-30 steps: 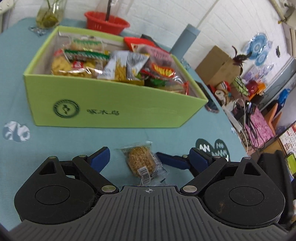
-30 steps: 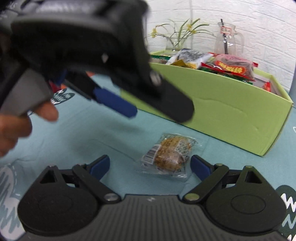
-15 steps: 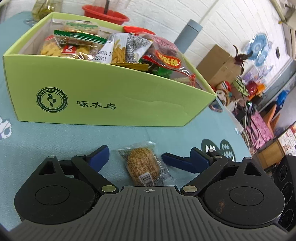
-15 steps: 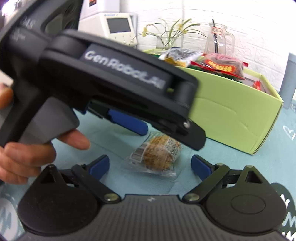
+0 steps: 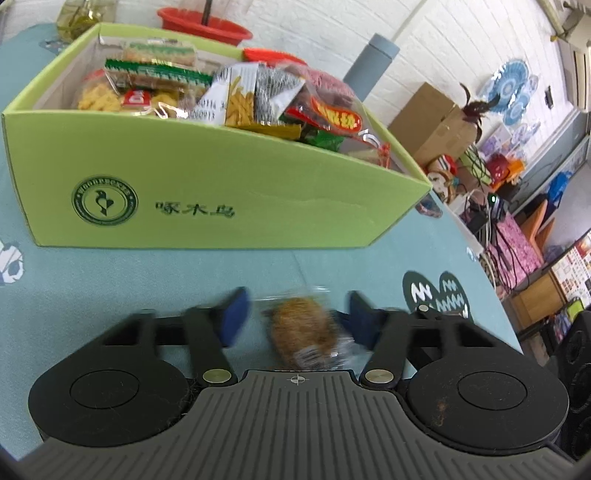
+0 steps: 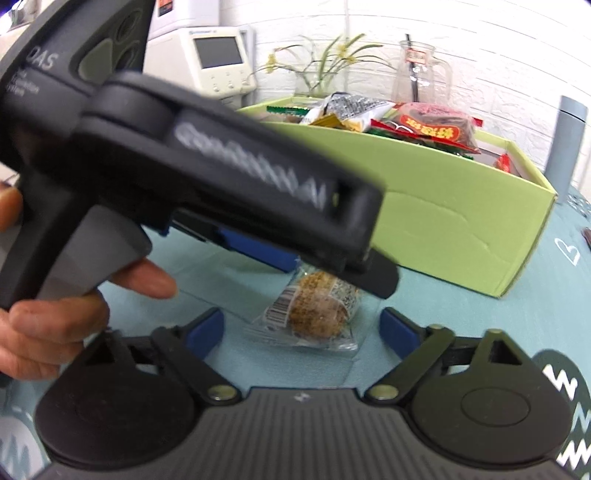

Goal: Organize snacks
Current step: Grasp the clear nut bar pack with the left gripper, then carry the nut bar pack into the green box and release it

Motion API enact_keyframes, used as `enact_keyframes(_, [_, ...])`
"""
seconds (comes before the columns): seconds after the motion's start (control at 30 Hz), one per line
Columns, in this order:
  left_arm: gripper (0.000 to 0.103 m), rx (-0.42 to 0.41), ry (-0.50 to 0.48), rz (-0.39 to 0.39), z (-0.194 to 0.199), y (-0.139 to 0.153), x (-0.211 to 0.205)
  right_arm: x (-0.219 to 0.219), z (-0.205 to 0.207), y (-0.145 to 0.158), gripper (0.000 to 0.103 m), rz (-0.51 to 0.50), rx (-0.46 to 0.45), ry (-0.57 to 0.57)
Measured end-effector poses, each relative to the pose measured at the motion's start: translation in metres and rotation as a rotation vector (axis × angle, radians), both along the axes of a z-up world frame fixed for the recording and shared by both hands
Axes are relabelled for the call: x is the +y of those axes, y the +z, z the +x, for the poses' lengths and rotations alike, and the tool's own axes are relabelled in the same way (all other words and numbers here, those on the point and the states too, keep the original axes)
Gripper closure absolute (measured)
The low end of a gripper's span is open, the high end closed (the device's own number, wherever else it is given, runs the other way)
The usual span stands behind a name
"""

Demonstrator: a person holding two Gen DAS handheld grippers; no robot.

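The left tongs [image 5: 295, 319] are bracketing the wrapped snack [image 5: 301, 332] lying on the counter [image 5: 110, 280] before the green box [image 5: 221, 192], seemingly not yet clamped. The right tongs [image 6: 301, 326] are hovering spread apart. Next: squeeze, lift over the box's wall.

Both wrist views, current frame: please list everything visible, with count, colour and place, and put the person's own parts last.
Wrapped snack: one, brown in clear wrapper, on the cloth between the left gripper's fingers.
Box: one, light green, behind the snack, full of mixed snack packets.
Tablecloth: one, teal with dark patterns.
Basket: one, red, behind the box.
Bottle: one, grey, right of the box.
Glass jug: one, clear, behind the box.
Flower vase: one, yellow blooms.
Machine: one, white, back left.
Cardboard box: one, brown, on the floor.
Left gripper: black, blue pads, closing, blurred.
Right gripper: black, open.
Hand: holds the left gripper.
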State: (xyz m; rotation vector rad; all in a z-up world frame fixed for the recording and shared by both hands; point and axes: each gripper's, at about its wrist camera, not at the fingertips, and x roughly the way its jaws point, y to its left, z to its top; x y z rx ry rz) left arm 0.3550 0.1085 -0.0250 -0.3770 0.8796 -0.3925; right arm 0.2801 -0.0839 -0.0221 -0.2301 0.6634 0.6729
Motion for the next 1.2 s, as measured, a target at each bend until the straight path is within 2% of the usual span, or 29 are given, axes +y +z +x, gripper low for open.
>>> enact_keyframes(0.03, [0.074,-0.001,0.0,0.011,-0.001,0.0,0.001,0.003,-0.002,0.003,0.033,-0.008,0.004,-0.014])
enact_keyframes(0.07, [0.074,0.011,-0.006,-0.003,-0.002,0.0,0.002,0.004,-0.004,0.006,0.038,-0.01,0.009,-0.031])
enact_keyframes(0.13, [0.074,0.042,-0.015,-0.045,-0.002,0.0,0.004,0.005,-0.009,0.008,0.041,-0.021,0.013,-0.052])
enact_keyframes(0.37, [0.073,0.049,-0.086,-0.05,-0.019,-0.001,-0.017,-0.001,-0.033,0.013,0.04,-0.007,0.012,-0.133])
enact_keyframes(0.53, [0.073,0.054,-0.048,-0.039,-0.036,0.002,-0.02,-0.005,-0.045,0.015,0.04,0.019,0.015,-0.109])
enact_keyframes(0.63, [0.072,0.041,-0.021,-0.034,-0.036,0.017,-0.021,-0.009,-0.042,0.02,0.04,0.027,0.006,-0.075])
enact_keyframes(0.67, [0.072,0.029,-0.018,-0.036,-0.034,0.025,-0.022,-0.016,-0.037,0.014,0.04,0.029,-0.008,-0.063])
enact_keyframes(0.73, [0.073,-0.016,-0.014,-0.038,-0.025,0.049,-0.024,-0.02,-0.029,0.025,0.04,0.035,-0.046,-0.045])
enact_keyframes(0.87, [0.072,-0.108,-0.011,-0.031,0.016,0.098,-0.032,-0.024,0.008,0.065,0.04,0.035,-0.155,-0.024])
enact_keyframes(0.97, [0.072,-0.156,-0.005,-0.017,0.061,0.123,-0.039,-0.024,0.055,0.09,0.04,0.04,-0.202,-0.028])
enact_keyframes(1.07, [0.071,-0.144,-0.001,-0.008,0.113,0.123,-0.041,-0.025,0.109,0.096,0.039,0.05,-0.188,-0.053])
enact_keyframes(1.2, [0.074,-0.069,0.004,0.022,0.165,0.093,-0.043,-0.015,0.172,0.073,0.034,0.056,-0.082,-0.069])
